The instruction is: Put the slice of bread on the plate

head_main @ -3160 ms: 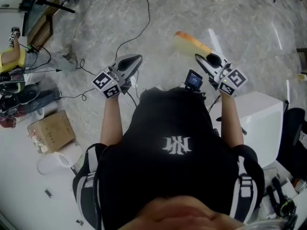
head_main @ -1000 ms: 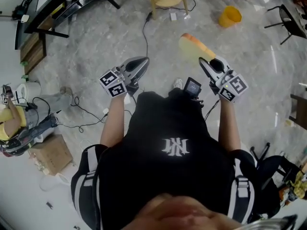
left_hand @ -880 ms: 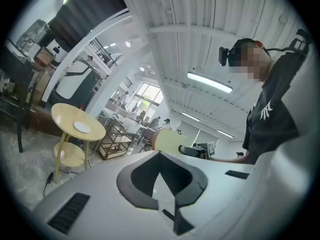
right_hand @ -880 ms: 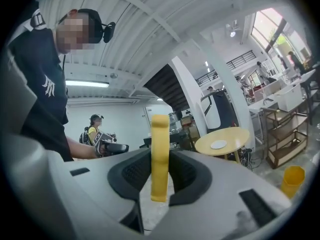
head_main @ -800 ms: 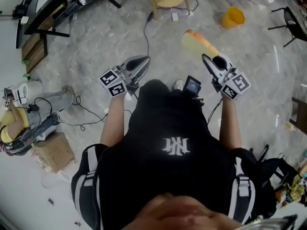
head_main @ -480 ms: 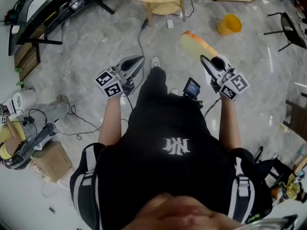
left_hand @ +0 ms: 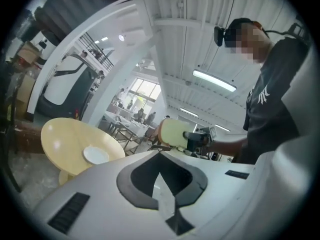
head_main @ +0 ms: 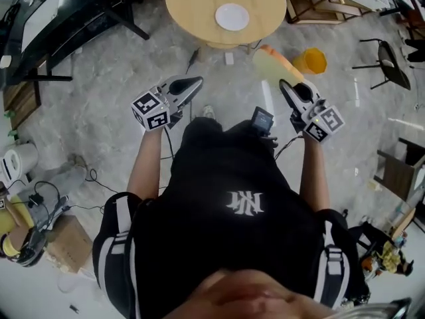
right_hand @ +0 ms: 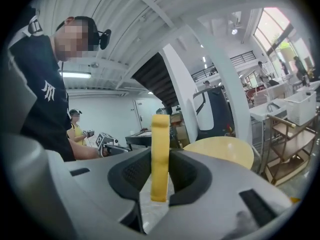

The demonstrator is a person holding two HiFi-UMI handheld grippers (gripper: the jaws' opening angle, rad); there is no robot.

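Note:
A white plate (head_main: 232, 16) lies on a round wooden table (head_main: 192, 5) at the top of the head view. My right gripper (head_main: 284, 85) is shut on a slice of bread (head_main: 273, 64), pale with an orange crust, held on edge above the floor short of the table. In the right gripper view the slice (right_hand: 160, 134) stands upright between the dark pads (right_hand: 187, 179). My left gripper (head_main: 194, 82) is shut with nothing in it. The left gripper view shows the plate (left_hand: 96, 155), the table (left_hand: 60, 139) and the held slice (left_hand: 172, 133).
A yellow bucket (head_main: 312, 60) stands on the marble floor right of the table. Chairs and stools (head_main: 388, 58) are at the right, a black desk frame (head_main: 66, 25) at the left. Cables and a cardboard box (head_main: 63, 244) lie on the floor behind left.
The person has walked forward; the round table and plate have come fully into view at the top. Both grippers travelled along, the right one still gripping the slice.

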